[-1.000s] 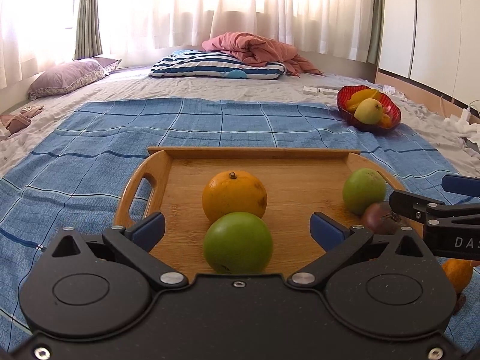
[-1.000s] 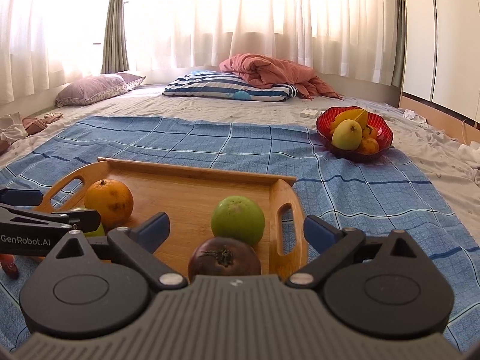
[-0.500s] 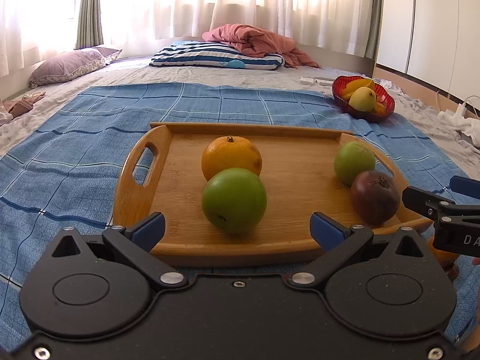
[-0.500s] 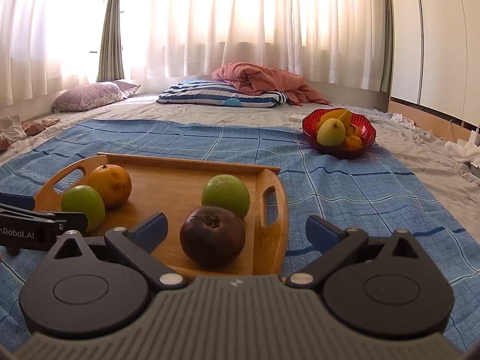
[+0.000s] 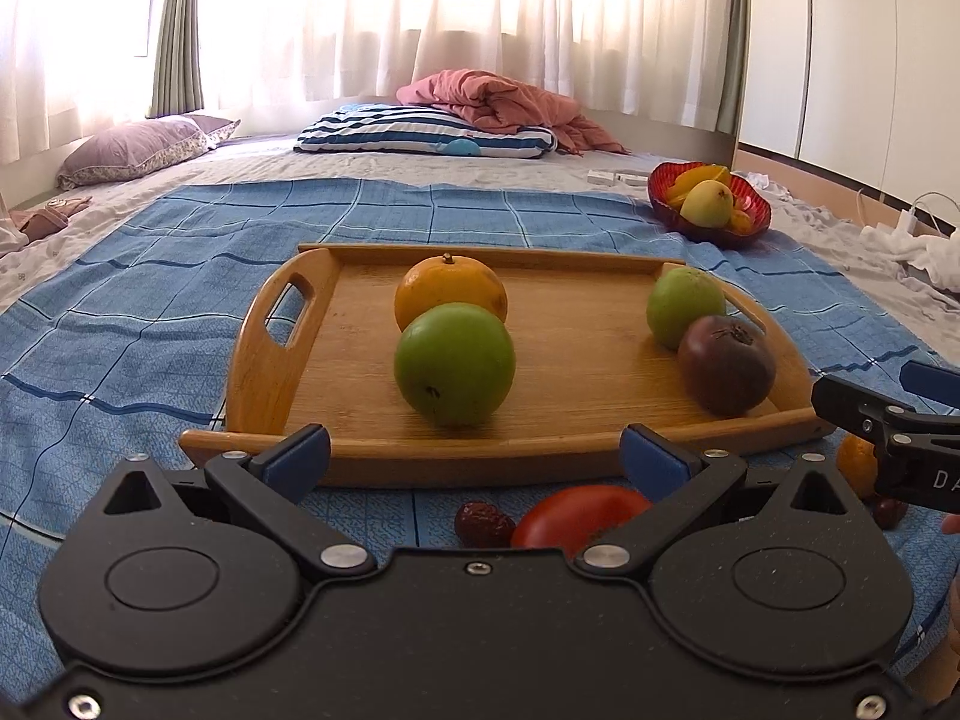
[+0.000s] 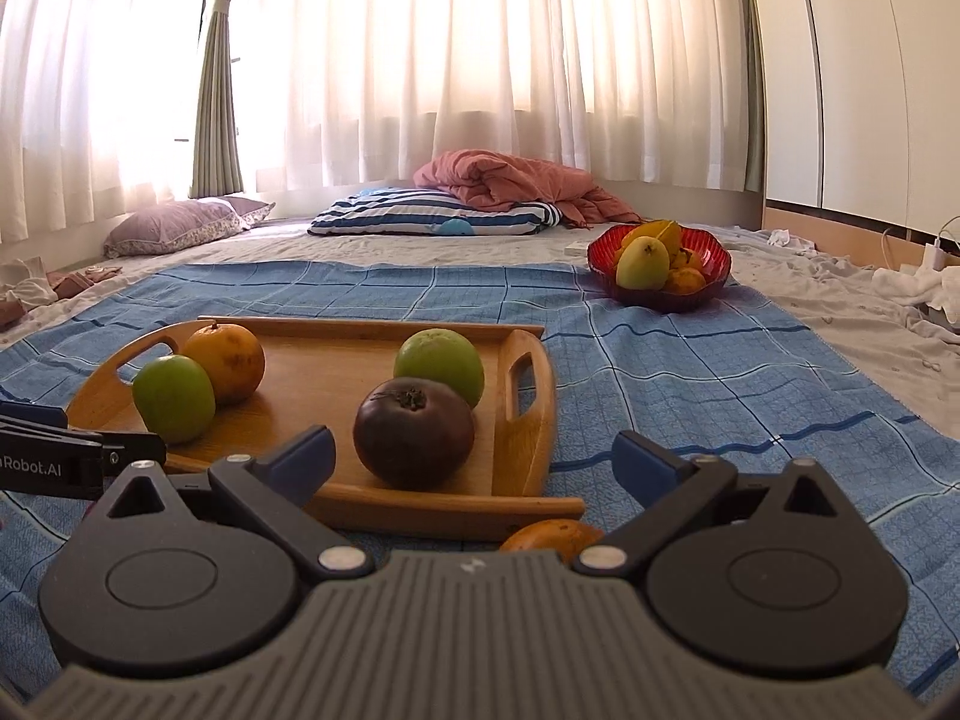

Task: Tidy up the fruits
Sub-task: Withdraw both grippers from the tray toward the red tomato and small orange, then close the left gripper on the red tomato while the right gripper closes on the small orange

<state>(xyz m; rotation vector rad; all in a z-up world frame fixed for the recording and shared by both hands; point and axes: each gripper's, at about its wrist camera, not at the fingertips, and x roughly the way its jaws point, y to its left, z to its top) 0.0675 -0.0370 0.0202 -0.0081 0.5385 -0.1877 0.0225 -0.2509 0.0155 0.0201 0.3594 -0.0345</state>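
A wooden tray (image 5: 576,420) (image 6: 522,468) lies on the blue checked cloth. It holds a green apple (image 5: 454,363) (image 6: 173,398), an orange (image 5: 450,297) (image 6: 228,360), a second green fruit (image 5: 685,306) (image 6: 439,363) and a dark purple fruit (image 5: 726,373) (image 6: 413,432). My left gripper (image 5: 475,461) is open just before the tray's near rim; below it lie a red fruit (image 5: 576,519) and a small dark red date (image 5: 483,525). My right gripper (image 6: 473,461) is open over the tray's near right corner, an orange fruit (image 6: 552,535) under it.
A red bowl (image 5: 711,204) (image 6: 660,264) of yellow and orange fruit stands far right on the bed. Striped pillow (image 6: 438,219), pink blanket (image 6: 510,177) and purple pillow (image 6: 180,225) lie at the back. The right gripper's finger (image 5: 882,420) and a small orange (image 5: 855,462) show at right.
Both grippers have pulled back toward the near side and risen, so the tray now lies beyond them. The red fruit, date and orange fruit on the cloth have come into view.
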